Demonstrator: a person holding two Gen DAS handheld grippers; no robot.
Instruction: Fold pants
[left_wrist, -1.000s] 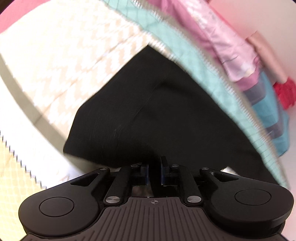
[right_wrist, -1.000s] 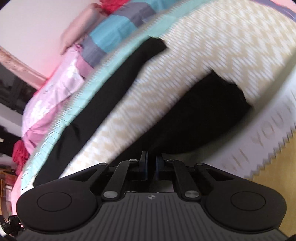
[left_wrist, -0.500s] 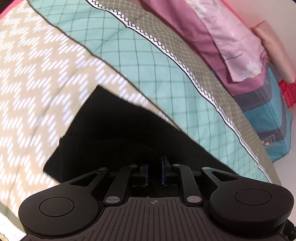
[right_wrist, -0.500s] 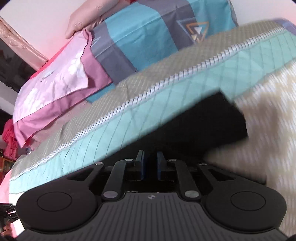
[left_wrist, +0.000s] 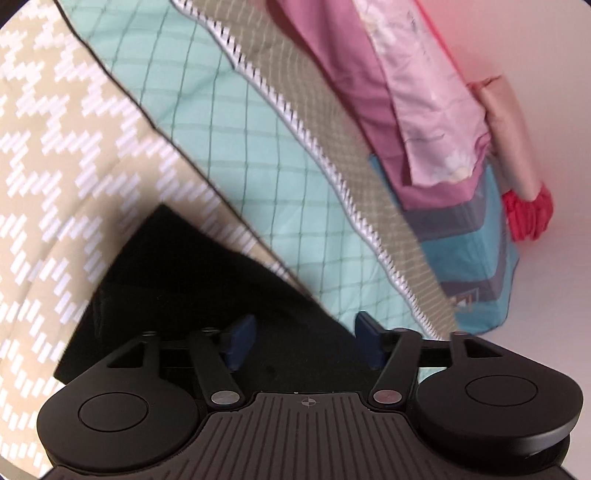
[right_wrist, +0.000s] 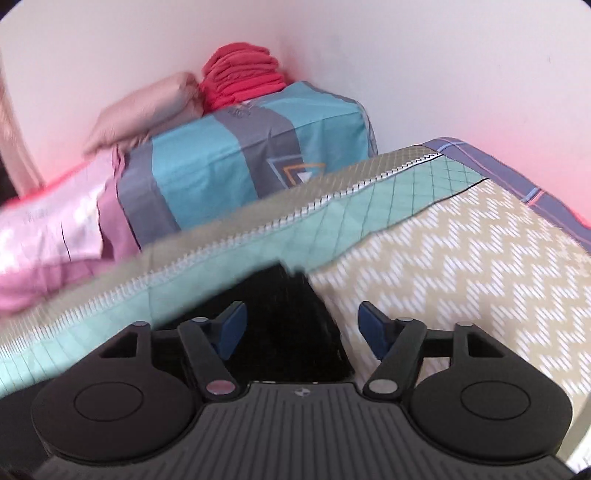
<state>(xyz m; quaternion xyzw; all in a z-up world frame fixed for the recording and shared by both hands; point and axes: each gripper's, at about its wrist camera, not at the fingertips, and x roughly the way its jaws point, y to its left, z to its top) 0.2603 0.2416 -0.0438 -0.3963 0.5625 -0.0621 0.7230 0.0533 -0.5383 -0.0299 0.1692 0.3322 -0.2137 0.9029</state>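
- The left gripper stood with its jaws spread wide; they had just been opening, and the blue pads pressed on nothing.
- The black pants lay flat beneath that gap, dark cloth showing between the two fingers but free of both pads.
- In the left wrist view the pants sat on the near part of the bed, a folded corner pointing toward the far left over the tan zigzag panel of the quilt.
- The pants' right edge ran along the border where the zigzag met the quilt's mint diamond band.
- The right gripper was open too, though less wide; its jaws had just been opening as well.
- Between its blue pads a strip of the pants showed, loose, neither pad pinching it.
- From the right wrist view the pants lay right at the seam of mint and zigzag, close under the fingers.
- Far off, a teal-and-grey pillow sat against the wall, with a pink pillow to its left.
- A red folded cloth and a peach bolster rested on top of the teal pillow, in the corner.
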